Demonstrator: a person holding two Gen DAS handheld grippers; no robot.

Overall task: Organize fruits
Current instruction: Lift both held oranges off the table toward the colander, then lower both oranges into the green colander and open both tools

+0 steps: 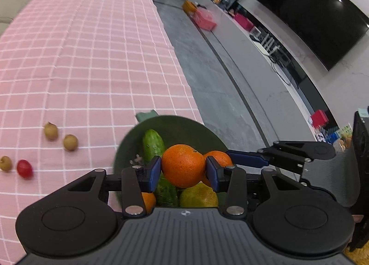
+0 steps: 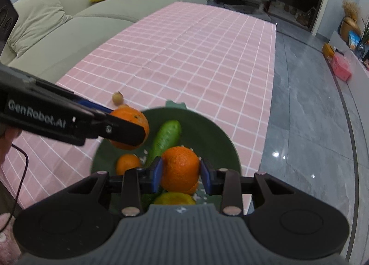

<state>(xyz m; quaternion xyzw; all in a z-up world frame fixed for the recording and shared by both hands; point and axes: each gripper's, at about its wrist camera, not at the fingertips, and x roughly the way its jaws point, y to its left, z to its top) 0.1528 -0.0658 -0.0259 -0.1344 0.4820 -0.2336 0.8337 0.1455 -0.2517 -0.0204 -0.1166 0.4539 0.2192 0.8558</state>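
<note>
My left claw [image 1: 183, 170] is clamped on an orange [image 1: 182, 165], my right claw [image 2: 181, 174] on another orange [image 2: 180, 167], both above the green bowl [image 2: 207, 135] holding a cucumber [image 2: 166, 137]. Longans [image 1: 70, 142] and a red grape [image 1: 24, 168] lie on the pink tabletop [image 1: 92, 57].

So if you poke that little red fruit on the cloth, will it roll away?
Probably. The red fruit looks small, smooth and rounded, and lies loose on the flat pink tablecloth with nothing beside it to stop it. Its slightly oval shape may make it wobble sideways.
</note>
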